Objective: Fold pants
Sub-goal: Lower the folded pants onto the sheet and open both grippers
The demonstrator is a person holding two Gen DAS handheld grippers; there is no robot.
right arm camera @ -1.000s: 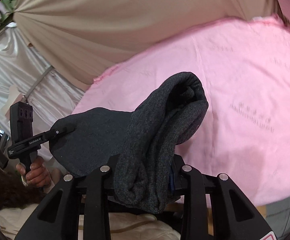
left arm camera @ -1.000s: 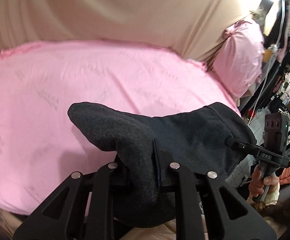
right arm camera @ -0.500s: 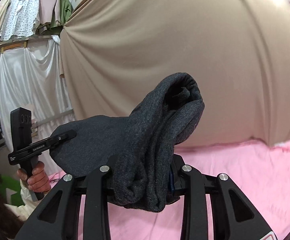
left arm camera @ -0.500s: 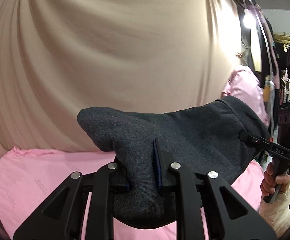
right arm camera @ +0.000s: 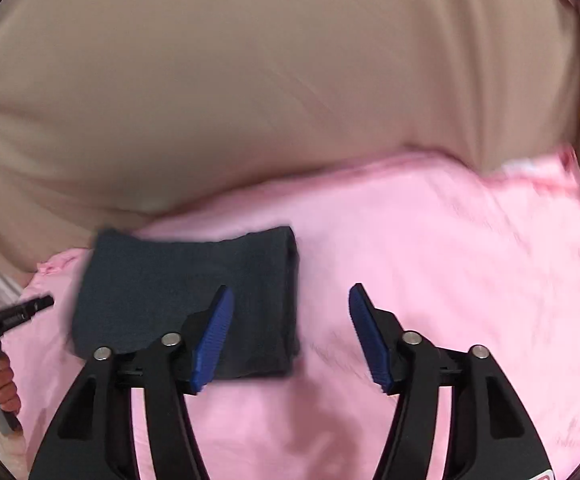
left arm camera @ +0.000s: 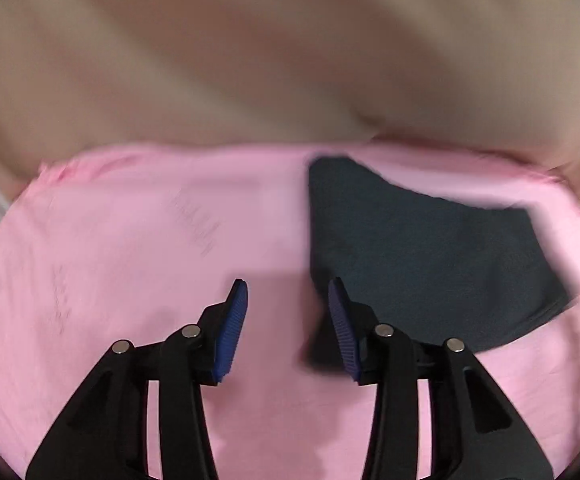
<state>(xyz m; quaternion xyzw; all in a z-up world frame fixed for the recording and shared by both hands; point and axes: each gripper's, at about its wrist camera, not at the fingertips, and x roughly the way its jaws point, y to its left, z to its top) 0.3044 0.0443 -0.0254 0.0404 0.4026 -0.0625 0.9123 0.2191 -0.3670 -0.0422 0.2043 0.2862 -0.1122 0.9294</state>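
The dark grey pants (left arm camera: 422,256) lie folded into a flat block on the pink sheet (left arm camera: 129,240). In the left wrist view they are ahead and to the right of my left gripper (left arm camera: 287,296), which is open and empty just above the sheet. In the right wrist view the pants (right arm camera: 161,284) lie ahead and to the left of my right gripper (right arm camera: 290,300), also open and empty. Its left blue pad (right arm camera: 211,340) overlaps the pants in the image. The left gripper's tip (right arm camera: 29,308) shows at the far left of that view, held in a hand.
A beige curtain (left arm camera: 290,60) hangs behind the pink-covered surface and fills the upper half of both views. The sheet's ruffled far edge (right arm camera: 530,172) meets the curtain. Both views are motion-blurred.
Both grippers held the pants up in the air, shut on the fabric. Now both are open and the pants lie folded on the pink sheet.
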